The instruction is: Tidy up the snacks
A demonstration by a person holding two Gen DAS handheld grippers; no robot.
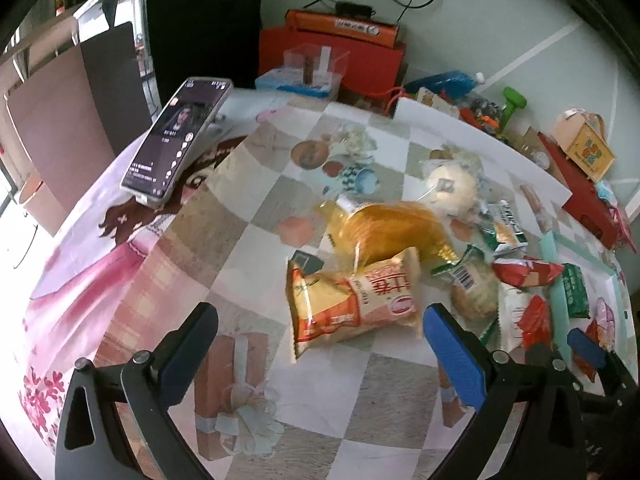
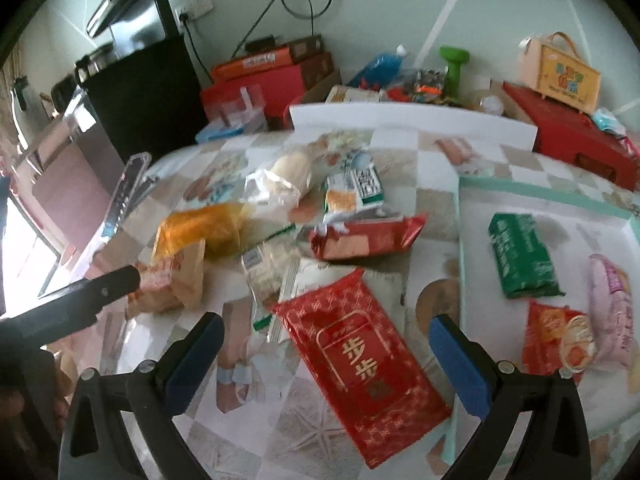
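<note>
Left wrist view
Left gripper (image 1: pixel 320 336): released, jaws spread wide, nothing between the pads, hovering over the table.
Orange snack bag (image 1: pixel 352 300): lies flat just ahead, between the fingers' line; long axis runs left to right, tilted up toward the right.
Around it: a yellow bag (image 1: pixel 384 228) touches its upper edge; a clear pack with a barcode (image 1: pixel 472 284) sits just right; red packets (image 1: pixel 524 272) and a round bun in plastic (image 1: pixel 452 188) crowd farther right.
Phone (image 1: pixel 176 140): propped at an angle at the far left, well apart from the snacks.
Surface: a patterned tablecloth (image 1: pixel 260 248) of checks and pictures.

Right wrist view
Right gripper (image 2: pixel 326 360): released, jaws wide, holding nothing.
Red packet (image 2: pixel 360 364): flat between the fingers, long axis slanting from upper left to lower right.
Tray (image 2: pixel 464 216): teal-rimmed, at right, holding a green packet (image 2: pixel 524 256), a pink packet (image 2: pixel 612 312) and a small red one (image 2: pixel 548 332).
Pile: the remaining snacks lie jumbled to the upper left.
Room: red boxes (image 2: pixel 568 136) and cables along a pale wall (image 2: pixel 360 12).
</note>
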